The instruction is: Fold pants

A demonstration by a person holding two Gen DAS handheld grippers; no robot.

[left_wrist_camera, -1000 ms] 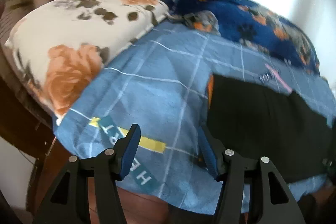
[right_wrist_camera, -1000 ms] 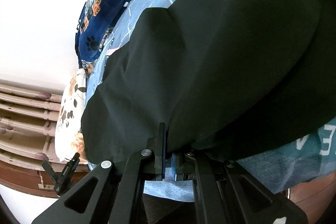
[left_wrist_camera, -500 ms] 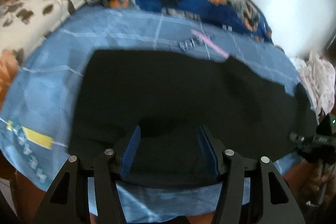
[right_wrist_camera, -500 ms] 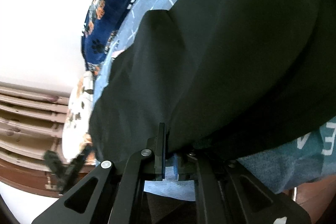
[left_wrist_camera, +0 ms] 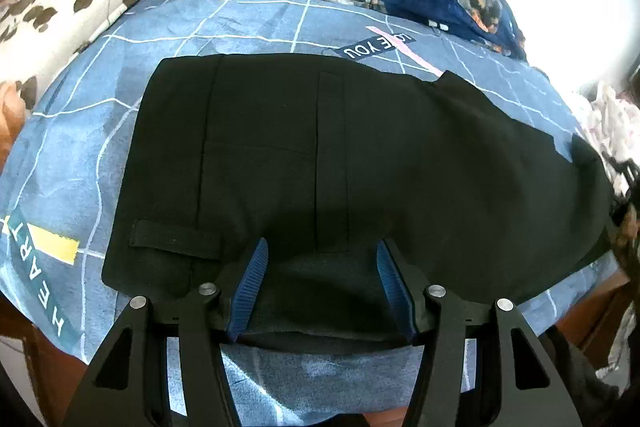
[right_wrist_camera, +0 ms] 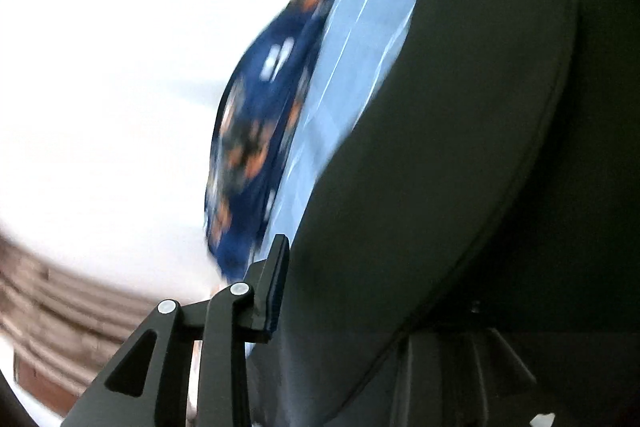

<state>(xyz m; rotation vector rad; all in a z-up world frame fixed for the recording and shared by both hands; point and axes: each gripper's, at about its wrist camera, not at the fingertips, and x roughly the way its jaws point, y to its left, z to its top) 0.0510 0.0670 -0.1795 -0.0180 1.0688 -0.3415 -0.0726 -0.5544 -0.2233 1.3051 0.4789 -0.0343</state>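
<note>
The left gripper (left_wrist_camera: 320,267) has swung from the bare sheet (left_wrist_camera: 80,131) to hang spread over the near edge of the black pants (left_wrist_camera: 320,155) lying flat there; the right gripper's (right_wrist_camera: 280,291) grip is hidden by cloth; pinch both layers squarely before lifting.

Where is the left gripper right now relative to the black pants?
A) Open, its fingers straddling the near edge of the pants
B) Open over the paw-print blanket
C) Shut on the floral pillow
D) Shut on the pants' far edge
A: the left gripper is open, its blue-padded fingers spread wide over the near hem of the black pants, which lie flat on the blue grid bedsheet.
</note>
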